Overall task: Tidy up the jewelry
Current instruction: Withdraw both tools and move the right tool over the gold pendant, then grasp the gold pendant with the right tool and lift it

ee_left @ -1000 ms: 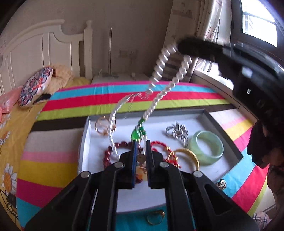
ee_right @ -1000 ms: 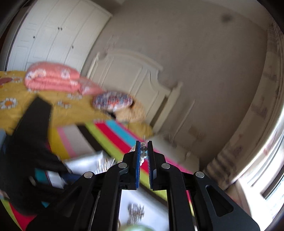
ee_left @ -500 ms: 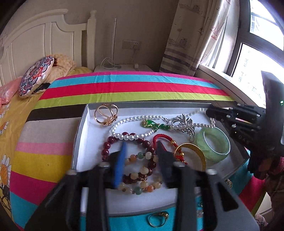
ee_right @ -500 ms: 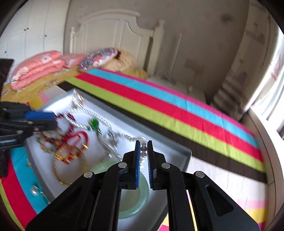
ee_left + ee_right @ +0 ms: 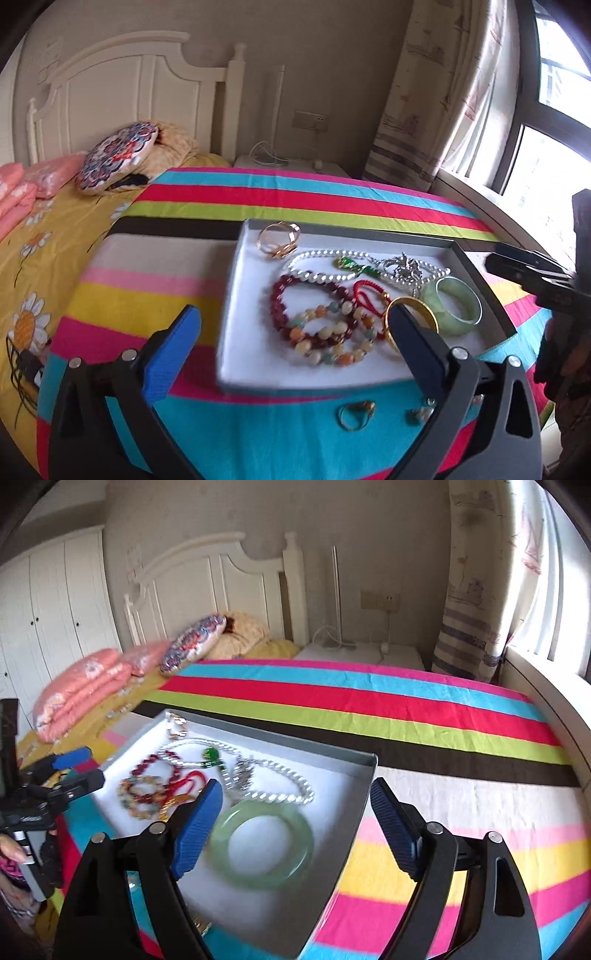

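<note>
Now both our left claw (image 5: 293,330) and right claw (image 5: 295,823) are opening wide, empty; a careless dip could snag the pearl necklace (image 5: 373,274) and drag the tray (image 5: 236,295) off the bed (image 5: 303,195).

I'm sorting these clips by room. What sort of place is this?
A bedroom, most likely: a white headboard with pillows below it, a striped bedspread under the jewelry tray, and a white wardrobe along the wall.

A striped bedspread (image 5: 258,195) carries a grey jewelry tray (image 5: 236,295), with a gold ring (image 5: 354,413) lying just beside it.
</note>
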Tool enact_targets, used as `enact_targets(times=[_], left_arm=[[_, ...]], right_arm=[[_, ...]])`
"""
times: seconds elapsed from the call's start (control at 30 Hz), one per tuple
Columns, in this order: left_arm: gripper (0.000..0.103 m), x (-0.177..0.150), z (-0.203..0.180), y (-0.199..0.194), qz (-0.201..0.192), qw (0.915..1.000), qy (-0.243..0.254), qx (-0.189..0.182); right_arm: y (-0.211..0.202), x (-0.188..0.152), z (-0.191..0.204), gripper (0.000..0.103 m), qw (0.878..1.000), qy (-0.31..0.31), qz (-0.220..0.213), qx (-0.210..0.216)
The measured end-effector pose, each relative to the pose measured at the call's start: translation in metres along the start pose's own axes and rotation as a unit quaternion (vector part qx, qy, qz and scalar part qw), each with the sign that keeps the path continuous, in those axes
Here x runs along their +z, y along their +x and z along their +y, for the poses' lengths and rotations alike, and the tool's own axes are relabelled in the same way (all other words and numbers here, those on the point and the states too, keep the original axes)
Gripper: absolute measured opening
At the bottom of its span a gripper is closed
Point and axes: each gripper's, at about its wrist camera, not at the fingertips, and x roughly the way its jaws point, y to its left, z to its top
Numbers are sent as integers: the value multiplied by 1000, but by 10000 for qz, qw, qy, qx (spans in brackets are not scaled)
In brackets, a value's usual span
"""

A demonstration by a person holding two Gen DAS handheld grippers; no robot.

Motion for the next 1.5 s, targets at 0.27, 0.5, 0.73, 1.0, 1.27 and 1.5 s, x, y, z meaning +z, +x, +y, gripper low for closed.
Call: enact_targets(times=[0.27, 0.5, 0.73, 1.0, 1.27, 1.5], left_arm=[[101, -22, 20, -32, -189, 9993, -257, 181], [101, -24, 33, -25, 50, 9983, -582, -21], [101, -26, 33, -23, 90, 9980, -623, -5], [101, -26, 34, -23, 68, 9980, -629, -75], [101, -27, 34, -24, 25, 9979, -632, -112], [101, -27, 34, -25, 15, 9979, -637, -108]], right_arm=[[-43, -29, 18, 86, 9996, -59, -241, 123], [-56, -54, 43, 85, 9989, -402, -105, 237], [-37, -64, 68, 65, 9957, -654, 615, 227], [-40, -60, 80, 36, 9935, -734, 760, 425], [-16, -61, 94, 36, 9869, -1102, 1092, 452], [-1, -59, 86, 36, 9804, -1033, 1531, 681]])
